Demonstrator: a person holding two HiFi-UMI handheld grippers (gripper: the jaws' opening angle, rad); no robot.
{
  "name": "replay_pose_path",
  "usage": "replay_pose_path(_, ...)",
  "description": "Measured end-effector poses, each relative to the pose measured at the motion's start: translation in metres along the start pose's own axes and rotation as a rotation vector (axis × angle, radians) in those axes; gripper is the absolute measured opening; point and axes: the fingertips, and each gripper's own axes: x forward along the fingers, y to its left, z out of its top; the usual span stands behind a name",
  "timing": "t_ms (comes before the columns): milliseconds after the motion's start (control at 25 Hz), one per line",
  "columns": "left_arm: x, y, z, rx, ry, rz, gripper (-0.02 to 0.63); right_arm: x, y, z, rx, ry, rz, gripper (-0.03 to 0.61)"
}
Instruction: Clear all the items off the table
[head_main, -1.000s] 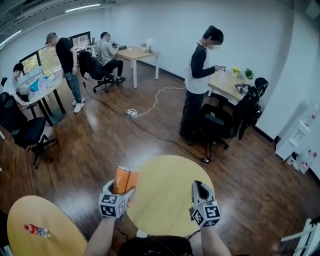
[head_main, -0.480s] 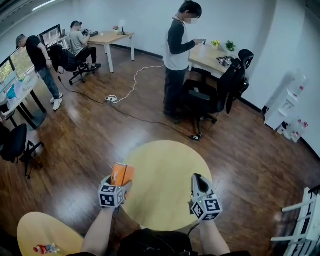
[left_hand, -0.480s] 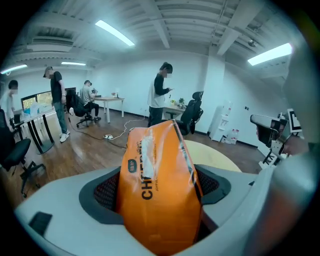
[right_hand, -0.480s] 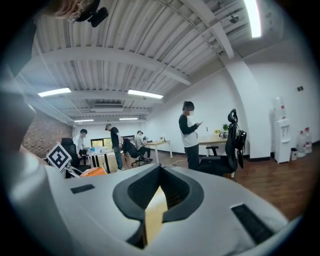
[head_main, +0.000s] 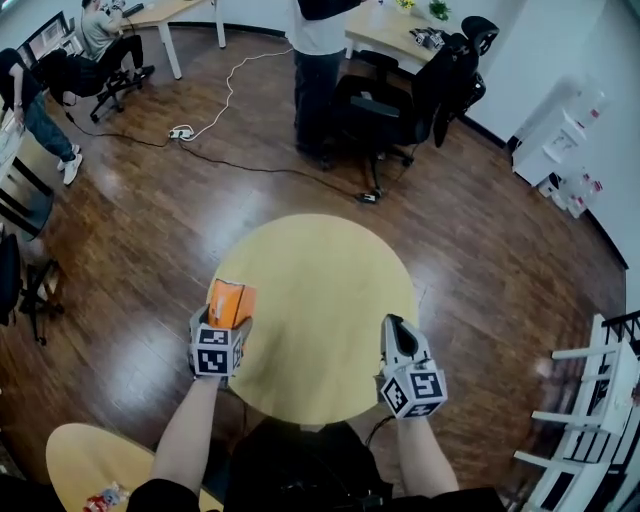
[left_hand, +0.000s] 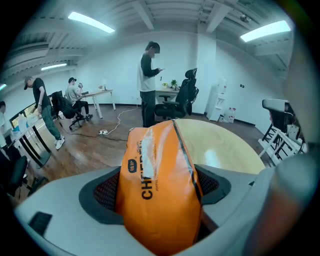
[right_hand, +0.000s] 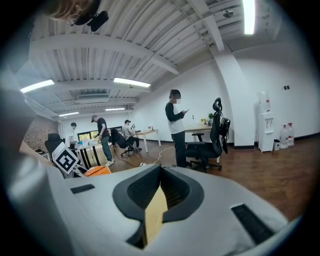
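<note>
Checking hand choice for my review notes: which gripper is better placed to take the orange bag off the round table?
Left. The left gripper has the orange bag clamped between its jaws at the round table's left edge. The right gripper is shut on nothing, over the opposite edge.

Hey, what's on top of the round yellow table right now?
The tabletop looks bare. The orange bag, clamped in the left gripper's jaws, is at its left edge; the patches beneath it and the shut right gripper are covered.
</note>
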Motion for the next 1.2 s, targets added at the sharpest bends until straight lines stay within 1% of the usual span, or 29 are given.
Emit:
replay_pose_path(160,0.026,-0.006,-0.019,0.025,0.05,0.011,0.419,-0.005,-0.007,-0.018,0.011,0.046,-0.026,0.005)
replay_pose_path(360,0.045,-0.004,-0.033,0.079,0.095,0.053,0.422,0.001,-0.011,-0.024,0.008,0.059,-0.036,0.005)
replay_pose_path(520,0.052,-0.008,-0.034,0.179,0.094,0.098,0.428,0.002,-0.015,-0.029,0.016,0.065,-0.042,0.005)
replay_pose_path(600,0.058,-0.014,-0.035,0.208,0.114,0.094,0.442,0.0,-0.019,-0.031,0.022,0.069,-0.046,0.005)
replay_pose_path(640,0.06,-0.017,-0.036,0.21,0.12,0.086,0.461,0.0,-0.021,-0.032,0.024,0.07,-0.048,0.005)
replay_pose_path(720,0.06,-0.019,-0.034,0.195,0.116,0.074,0.468,-0.002,-0.023,-0.032,0.024,0.068,-0.049,0.005)
replay_pose_path(800,0.056,-0.018,-0.028,0.161,0.095,0.073,0.474,-0.003,-0.024,-0.028,0.022,0.059,-0.046,0.005)
replay_pose_path(960,0.04,-0.017,-0.01,0.034,0.035,0.089,0.474,-0.004,-0.026,-0.024,0.023,0.036,-0.036,0.005)
replay_pose_path(1080,0.026,-0.019,0.011,-0.017,-0.016,0.093,0.472,-0.004,-0.025,-0.014,0.018,0.007,-0.019,0.005)
replay_pose_path(1120,0.021,-0.019,0.018,-0.03,-0.03,0.087,0.462,-0.004,-0.023,-0.011,0.014,-0.004,-0.009,0.005)
replay_pose_path(1160,0.015,-0.019,0.023,-0.04,-0.043,0.08,0.429,-0.004,-0.021,-0.008,0.01,-0.012,0.001,0.005)
replay_pose_path(1200,0.009,-0.017,0.029,-0.046,-0.06,0.076,0.412,-0.006,-0.02,-0.006,0.006,-0.019,0.01,0.005)
